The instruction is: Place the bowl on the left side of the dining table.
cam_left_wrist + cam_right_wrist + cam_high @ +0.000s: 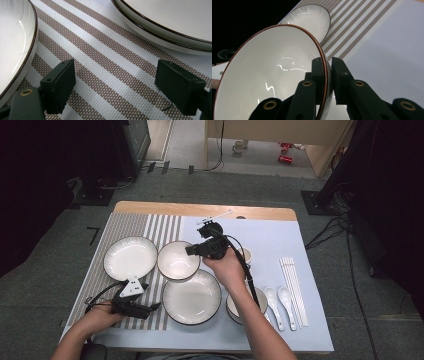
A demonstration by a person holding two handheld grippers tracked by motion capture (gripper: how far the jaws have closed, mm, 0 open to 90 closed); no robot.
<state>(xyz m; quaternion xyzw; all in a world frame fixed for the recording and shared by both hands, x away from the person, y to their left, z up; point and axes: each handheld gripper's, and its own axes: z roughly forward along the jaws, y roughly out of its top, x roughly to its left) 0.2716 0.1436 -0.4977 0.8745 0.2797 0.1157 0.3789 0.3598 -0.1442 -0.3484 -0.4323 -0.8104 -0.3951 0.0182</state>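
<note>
Your right gripper is clamped on the rim of the bowl, one jaw inside, one outside; in the right gripper view the bowl sits tilted and empty. Beyond it lies an empty plate on the striped mat. Your left gripper rests wide open over the mat, between two plates, holding nothing.

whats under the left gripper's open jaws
Under the left gripper lies the bare striped placemat, with nothing between the jaws. A plate sits to one side and another plate ahead. What the mat covers cannot be seen.
</note>
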